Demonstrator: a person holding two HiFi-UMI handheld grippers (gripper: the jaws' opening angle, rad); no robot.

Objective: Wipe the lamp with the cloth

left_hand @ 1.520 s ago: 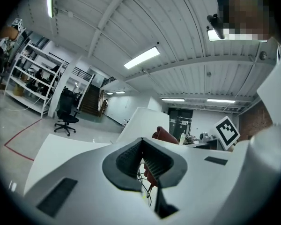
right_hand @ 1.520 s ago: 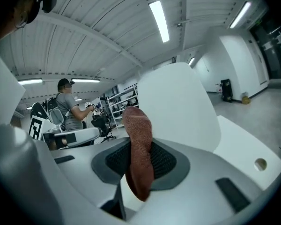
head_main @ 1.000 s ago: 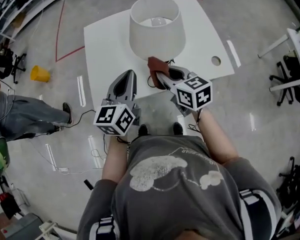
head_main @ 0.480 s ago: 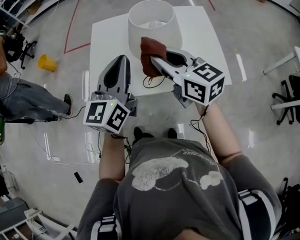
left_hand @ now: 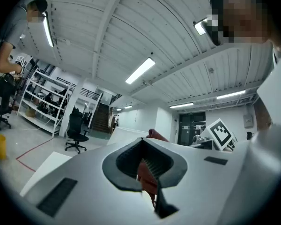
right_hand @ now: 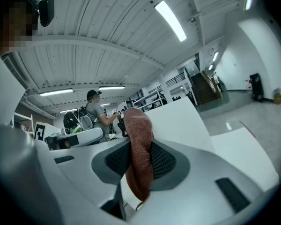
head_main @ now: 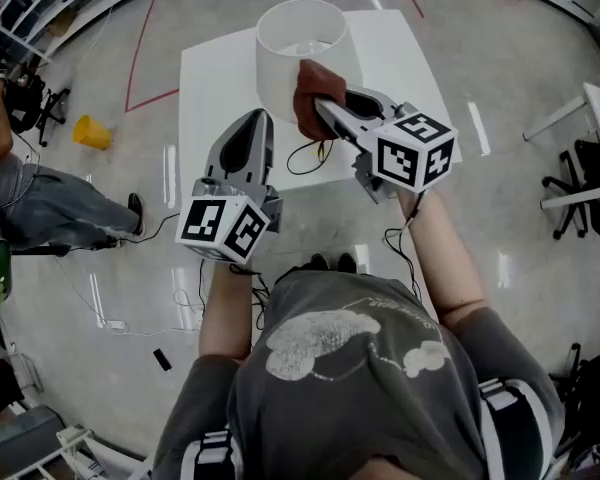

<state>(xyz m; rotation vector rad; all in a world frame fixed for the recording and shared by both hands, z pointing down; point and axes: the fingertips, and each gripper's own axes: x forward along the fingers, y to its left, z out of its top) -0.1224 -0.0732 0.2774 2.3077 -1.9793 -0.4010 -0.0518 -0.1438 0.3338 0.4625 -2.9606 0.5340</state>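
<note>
At the far left a yellow cup (head_main: 92, 133) stands on the grey floor (head_main: 130, 258), near a red line taped there. The left gripper (head_main: 258, 123) hovers over the near left part of the white desk (head_main: 210, 88), pointing away from the person. In its own view the left gripper (left_hand: 143, 165) has its jaws pressed together with nothing pinched between them; the red seen past the pads is the cloth (left_hand: 155, 136) beyond. Further right the lamp (head_main: 285, 53) stands upright on the desk, its white shade open at the top, and a thin dark cable (head_main: 302, 158) loops on the desk below it. The reddish-brown cloth (head_main: 310, 103) sits bunched against the shade's near right side, though actual contact cannot be confirmed from the head view. The right gripper (head_main: 325, 110) reaches in from the right and pinches this cloth. Its own view shows the right gripper (right_hand: 139, 161) clamped on the cloth (right_hand: 138, 144), which sticks up above the pads and hangs below them, with the white shade (right_hand: 178, 121) just behind.
</note>
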